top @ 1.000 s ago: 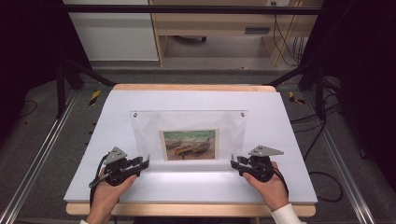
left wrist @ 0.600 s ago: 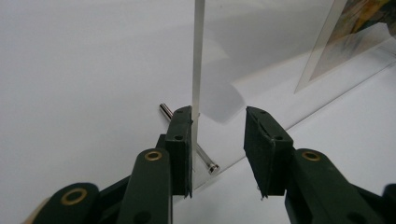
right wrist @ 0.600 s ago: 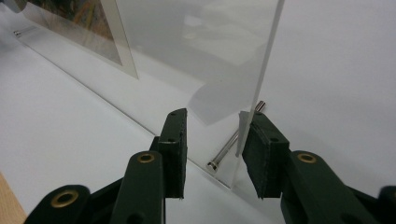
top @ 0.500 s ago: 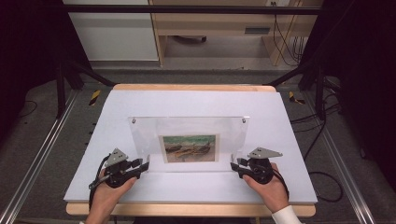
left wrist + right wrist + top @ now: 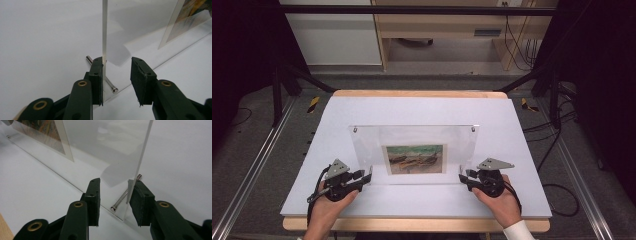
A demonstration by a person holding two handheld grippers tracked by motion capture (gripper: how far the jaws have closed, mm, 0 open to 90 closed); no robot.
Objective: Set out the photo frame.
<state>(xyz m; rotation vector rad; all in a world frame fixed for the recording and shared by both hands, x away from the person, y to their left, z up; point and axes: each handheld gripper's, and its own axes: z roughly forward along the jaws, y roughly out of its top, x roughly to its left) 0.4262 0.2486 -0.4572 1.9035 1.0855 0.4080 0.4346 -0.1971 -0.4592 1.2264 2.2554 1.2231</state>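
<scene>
Raised since earlier: acrylic frame (image 5: 414,150), now steeper | left gripper (image 5: 368,176), right gripper (image 5: 463,176): jaws open, straddling near corners | advice: lift evenly.

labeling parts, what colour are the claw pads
Dark green, nearly black, best seen on the left claw in the left gripper view.

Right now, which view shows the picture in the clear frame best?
The high view: the whole picture faces the camera, centred in the frame. The left gripper view catches only its corner at the top right; the right gripper view shows an oblique strip at the top left.
</scene>
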